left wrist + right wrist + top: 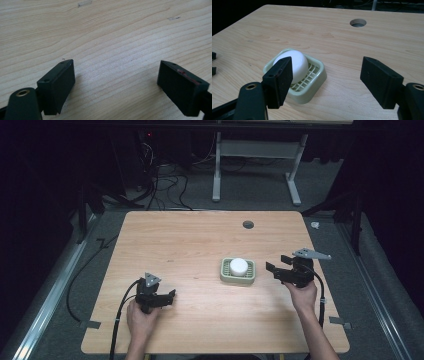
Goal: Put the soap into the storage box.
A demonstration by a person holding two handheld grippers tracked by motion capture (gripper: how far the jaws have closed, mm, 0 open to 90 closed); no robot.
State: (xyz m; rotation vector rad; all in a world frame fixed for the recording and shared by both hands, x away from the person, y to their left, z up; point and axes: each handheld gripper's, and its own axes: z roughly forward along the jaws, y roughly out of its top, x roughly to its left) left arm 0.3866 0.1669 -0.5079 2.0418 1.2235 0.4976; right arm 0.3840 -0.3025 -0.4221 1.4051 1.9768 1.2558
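Both black two-jaw grippers, left (170, 296) and right (275, 268), sit spread and empty over the light wooden table (190, 245) in the high view, a pale green slotted soap dish (238, 272) holding a white rounded soap bar (238, 266) just beside the right one. Left gripper view: jaws apart above bare wood grain (112, 37). Right gripper view: jaws apart, the dish (312, 85) with the bar (297, 65) close ahead by the left-hand jaw, a round table hole (358, 22) beyond.

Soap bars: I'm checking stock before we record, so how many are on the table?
1. A white soap bar lies in the green slatted soap dish right of the table's middle, just ahead of the open right gripper. Nothing suggests another is hidden.
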